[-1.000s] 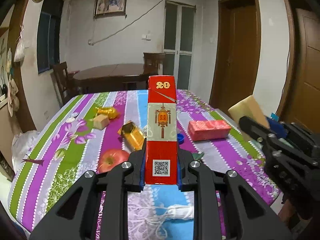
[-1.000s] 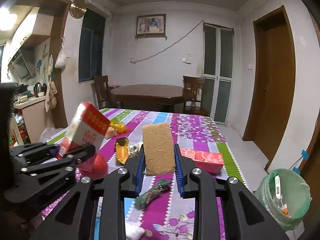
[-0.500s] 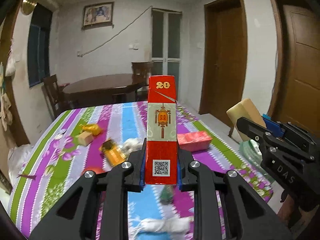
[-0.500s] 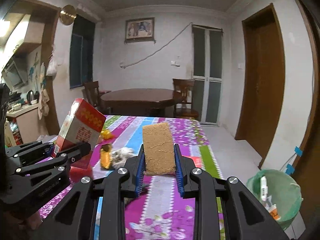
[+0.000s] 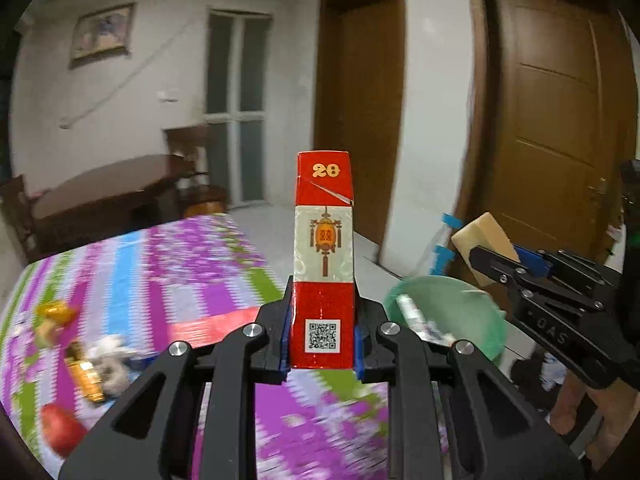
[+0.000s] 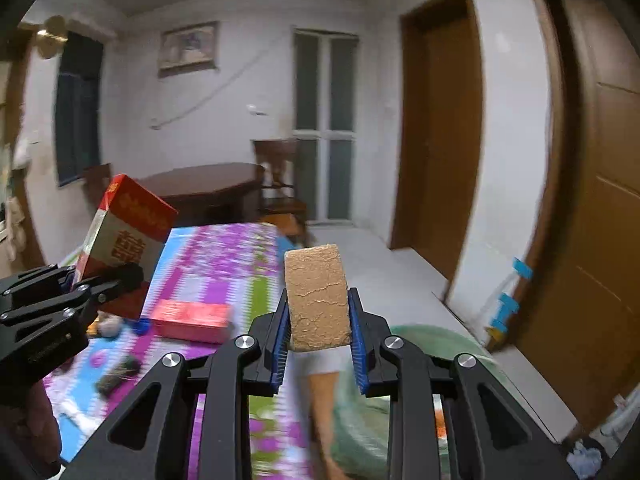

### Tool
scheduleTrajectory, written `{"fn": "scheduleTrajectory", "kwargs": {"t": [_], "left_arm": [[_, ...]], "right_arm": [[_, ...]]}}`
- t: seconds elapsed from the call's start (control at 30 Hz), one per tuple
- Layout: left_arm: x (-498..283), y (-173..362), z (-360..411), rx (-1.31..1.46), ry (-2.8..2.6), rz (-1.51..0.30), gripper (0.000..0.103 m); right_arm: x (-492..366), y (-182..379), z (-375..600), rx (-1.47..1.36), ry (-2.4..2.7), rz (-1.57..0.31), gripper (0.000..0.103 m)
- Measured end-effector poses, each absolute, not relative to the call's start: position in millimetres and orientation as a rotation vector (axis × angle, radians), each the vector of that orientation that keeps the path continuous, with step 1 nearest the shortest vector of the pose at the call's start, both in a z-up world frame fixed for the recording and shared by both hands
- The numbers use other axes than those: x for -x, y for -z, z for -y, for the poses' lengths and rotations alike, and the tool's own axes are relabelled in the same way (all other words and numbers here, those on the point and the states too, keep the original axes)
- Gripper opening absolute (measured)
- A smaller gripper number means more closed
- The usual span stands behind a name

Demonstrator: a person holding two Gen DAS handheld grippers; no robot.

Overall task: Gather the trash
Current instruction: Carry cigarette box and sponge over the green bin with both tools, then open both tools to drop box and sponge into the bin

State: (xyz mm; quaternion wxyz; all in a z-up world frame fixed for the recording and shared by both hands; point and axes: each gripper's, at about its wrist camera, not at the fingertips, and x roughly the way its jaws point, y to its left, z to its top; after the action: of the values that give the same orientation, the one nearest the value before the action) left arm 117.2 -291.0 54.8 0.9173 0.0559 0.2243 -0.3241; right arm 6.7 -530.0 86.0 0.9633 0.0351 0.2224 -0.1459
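Observation:
My left gripper (image 5: 322, 354) is shut on a tall red box (image 5: 324, 256) marked 20, held upright above the right edge of the striped table (image 5: 168, 264). The same red box (image 6: 124, 240) shows at the left of the right wrist view, in the left gripper (image 6: 100, 292). My right gripper (image 6: 319, 346) is shut on a tan sponge block (image 6: 318, 304); that block (image 5: 486, 240) and right gripper (image 5: 504, 268) appear at the right of the left wrist view. A green-lined trash bin (image 5: 452, 316) stands on the floor beyond the table's edge, and its rim (image 6: 436, 344) lies just past the right gripper.
On the table lie a flat red box (image 6: 192, 320), a gold wrapper (image 5: 86, 374), crumpled paper (image 5: 108, 360), a red apple (image 5: 60, 430), a blue cap (image 6: 140, 326) and a dark wrapper (image 6: 118, 372). Brown doors (image 5: 560, 132) and a dark wooden table (image 6: 200, 188) stand behind.
Both grippers have swung to the right with their loads; the table has slid left in view and the green bin has come in close below and ahead of them.

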Motion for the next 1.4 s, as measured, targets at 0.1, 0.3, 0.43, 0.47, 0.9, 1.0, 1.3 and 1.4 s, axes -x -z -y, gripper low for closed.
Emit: {"fn": "scheduleTrajectory", "kwargs": {"t": [0.1, 0.3, 0.43, 0.47, 0.9, 1.0, 1.3, 1.4], "left_arm": [[-126, -47, 334, -0.136, 0.741, -0.512, 0.021], [-143, -13, 418, -0.197, 0.886, -0.664, 0.021], [-156, 15, 461, -0.242, 0.926, -0.775, 0.021], [-159, 23, 471, -0.254, 0.935, -0.801, 0.021], [-187, 66, 514, -0.287, 0.917, -0.931, 0.024], [-183, 61, 512, -0.279, 0.894, -0.919, 0.062], [-182, 57, 510, -0.274, 0.895, -0.924, 0.066], [-182, 54, 506, -0.266, 0.892, -0.926, 0.066]], "right_arm": [[-8, -73, 580, -0.112, 0.337, -0.51, 0.027], [-15, -33, 666, -0.204, 0.368, -0.656, 0.027], [-27, 2, 716, -0.28, 0.356, -0.77, 0.027], [-29, 13, 729, -0.298, 0.356, -0.799, 0.027], [-57, 59, 745, -0.355, 0.334, -0.851, 0.028], [-59, 61, 742, -0.371, 0.325, -0.842, 0.048], [-43, 65, 735, -0.387, 0.329, -0.817, 0.054], [-39, 63, 730, -0.383, 0.324, -0.806, 0.054]]}}
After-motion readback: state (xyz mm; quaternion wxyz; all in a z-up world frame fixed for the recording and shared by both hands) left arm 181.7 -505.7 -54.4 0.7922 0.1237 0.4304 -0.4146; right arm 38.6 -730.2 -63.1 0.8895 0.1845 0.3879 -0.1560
